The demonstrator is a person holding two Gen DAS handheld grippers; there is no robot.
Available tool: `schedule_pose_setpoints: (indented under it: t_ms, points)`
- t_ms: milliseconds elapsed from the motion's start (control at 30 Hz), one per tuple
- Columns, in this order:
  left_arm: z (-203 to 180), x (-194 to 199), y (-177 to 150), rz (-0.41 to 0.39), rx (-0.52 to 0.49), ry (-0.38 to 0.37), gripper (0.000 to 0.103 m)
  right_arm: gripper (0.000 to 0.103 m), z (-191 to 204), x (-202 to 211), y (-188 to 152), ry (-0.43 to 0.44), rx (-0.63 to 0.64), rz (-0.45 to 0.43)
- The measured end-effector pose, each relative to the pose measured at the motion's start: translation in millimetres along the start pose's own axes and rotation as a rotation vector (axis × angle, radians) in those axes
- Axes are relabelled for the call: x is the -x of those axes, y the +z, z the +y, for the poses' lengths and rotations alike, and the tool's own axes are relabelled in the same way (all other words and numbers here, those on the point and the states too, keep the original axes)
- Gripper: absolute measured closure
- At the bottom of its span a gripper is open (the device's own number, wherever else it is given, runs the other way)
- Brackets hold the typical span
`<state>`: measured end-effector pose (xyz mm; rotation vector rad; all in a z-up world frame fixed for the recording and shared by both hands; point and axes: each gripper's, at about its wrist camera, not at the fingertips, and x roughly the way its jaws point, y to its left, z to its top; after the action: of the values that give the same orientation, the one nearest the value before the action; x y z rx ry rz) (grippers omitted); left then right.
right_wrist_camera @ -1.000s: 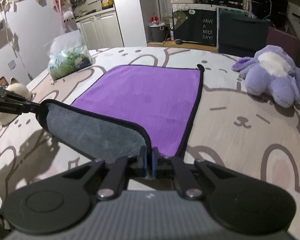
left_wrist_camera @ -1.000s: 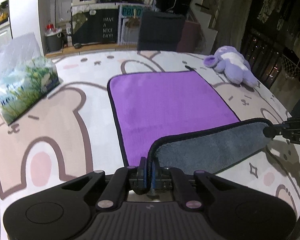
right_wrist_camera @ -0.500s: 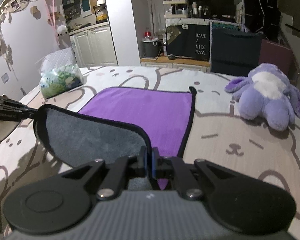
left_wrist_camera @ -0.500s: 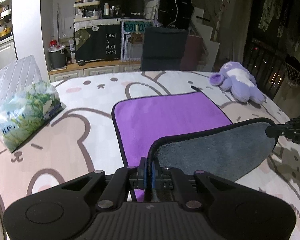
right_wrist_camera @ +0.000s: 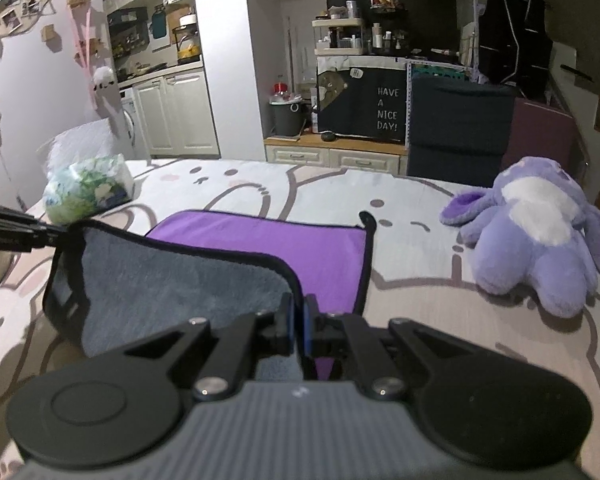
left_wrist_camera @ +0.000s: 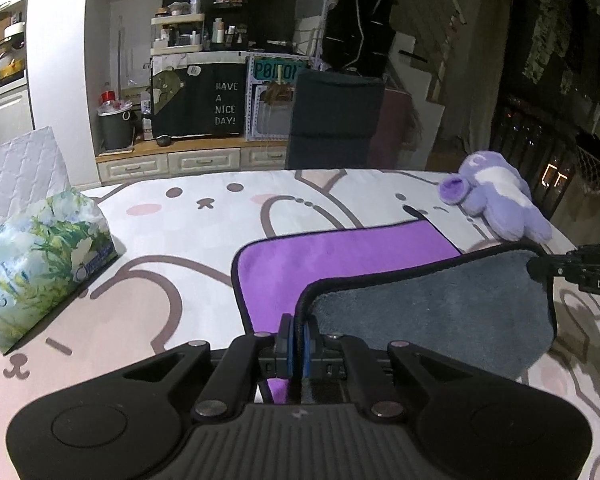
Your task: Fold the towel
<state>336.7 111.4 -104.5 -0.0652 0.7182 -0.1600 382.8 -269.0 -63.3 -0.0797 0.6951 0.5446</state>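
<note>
Towel (left_wrist_camera: 340, 256) corners pinched, 1 in each tool: left gripper (left_wrist_camera: 297, 340) clamps the near-left corner, right gripper (right_wrist_camera: 299, 330) clamps the near-right corner. Grey underside hangs lifted between them above the bear-print cover (left_wrist_camera: 172, 232), while the purple far half lies flat. Plush toy (right_wrist_camera: 540, 232) sits far right, tissue pack (left_wrist_camera: 36, 264) far left.
</note>
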Motion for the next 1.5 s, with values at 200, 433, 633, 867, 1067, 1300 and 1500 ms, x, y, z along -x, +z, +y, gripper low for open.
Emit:
schedule_pose_setpoints:
  t_ms: [200, 433, 633, 867, 1067, 1300, 1500]
  points:
    - [8.4, -16.4, 16.8, -0.008, 0.002, 0.004, 0.098, 0.098, -4.7, -19.5, 14.2, 0.002, -0.023, -0.006]
    - [12.9, -37.6, 34.5, -0.017, -0.011, 0.009, 0.098, 0.098, -13.5, -38.7, 33.2, -0.016, -0.019, -0.01]
    - [19.7, -59.2, 45.5, -0.008, -0.013, 0.03, 0.098, 0.098, -15.2, -60.5, 46.7, -0.038, 0.021, 0.016]
    - [26.1, -81.2, 57.6, 0.001, -0.019, 0.041, 0.098, 0.097, -19.7, -83.1, 61.7, -0.053, 0.033, 0.035]
    - [28.2, -98.8, 62.5, 0.015, -0.03, 0.048, 0.098, 0.097, -27.5, -99.6, 67.6, -0.066, 0.032, 0.057]
    - [30.9, -116.0, 65.8, 0.033, -0.03, 0.063, 0.098, 0.097, -33.3, -117.7, 72.1, -0.077, 0.024, 0.082]
    - [32.8, -129.9, 58.8, 0.067, -0.024, 0.083, 0.098, 0.097, -33.1, -134.6, 68.5, -0.082, 0.012, 0.123]
